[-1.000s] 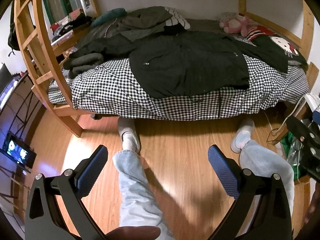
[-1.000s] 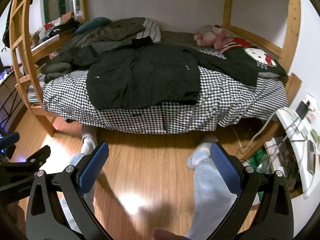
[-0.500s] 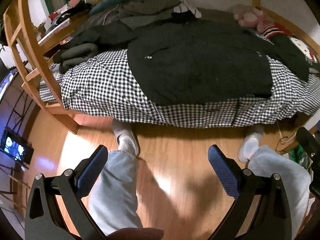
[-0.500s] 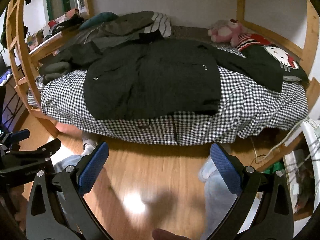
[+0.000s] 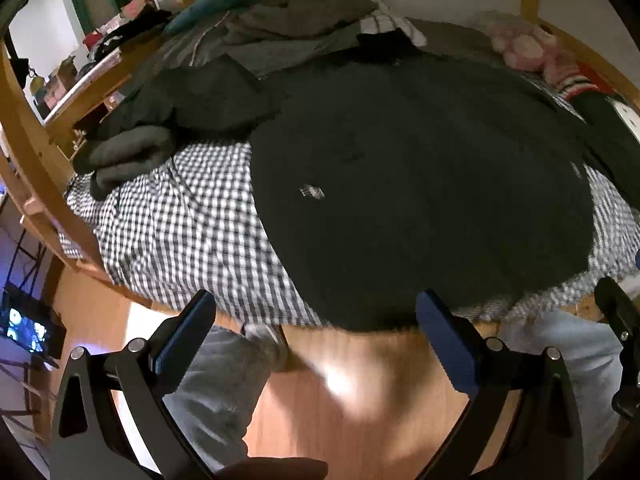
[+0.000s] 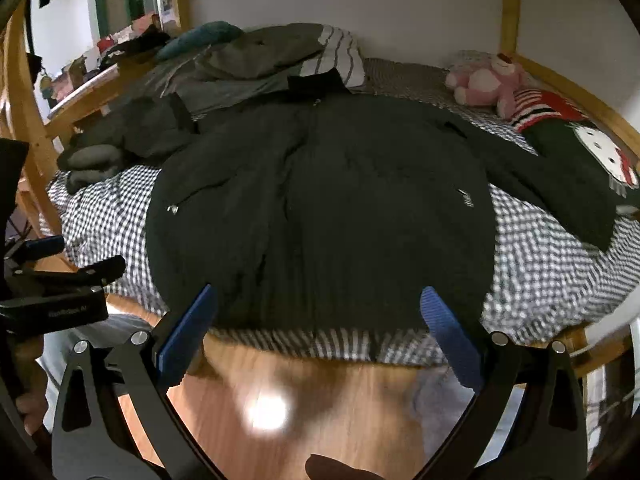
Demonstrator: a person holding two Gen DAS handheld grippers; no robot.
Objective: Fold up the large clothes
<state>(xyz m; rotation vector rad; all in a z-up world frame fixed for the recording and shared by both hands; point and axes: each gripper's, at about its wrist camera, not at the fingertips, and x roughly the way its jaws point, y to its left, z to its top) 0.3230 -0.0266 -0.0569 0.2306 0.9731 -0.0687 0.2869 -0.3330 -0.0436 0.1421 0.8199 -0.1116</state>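
A large black jacket [image 5: 420,184] [image 6: 328,208] lies spread flat, front up, on a black-and-white checked bedsheet [image 5: 192,232] [image 6: 552,264]. Its hem hangs just over the bed's near edge. One sleeve runs right toward a cartoon-cat pillow [image 6: 600,156]; the other lies bunched at the left [image 6: 140,132]. My left gripper [image 5: 316,336] is open, just short of the hem, above the wooden floor. My right gripper [image 6: 318,328] is open too, its blue pads [image 6: 448,332] level with the hem. Neither holds anything.
Olive and grey clothes [image 6: 264,56] and a striped pillow are piled at the bed's back. A pink plush toy [image 6: 488,84] sits back right. Wooden bunk posts [image 5: 36,160] frame the bed. A person's jeans legs [image 5: 216,392] stand on the floor [image 6: 320,400] below.
Both grippers have moved forward and up toward the bed, so the jacket now fills the views and the hem sits between the fingers. The jaws stayed open.
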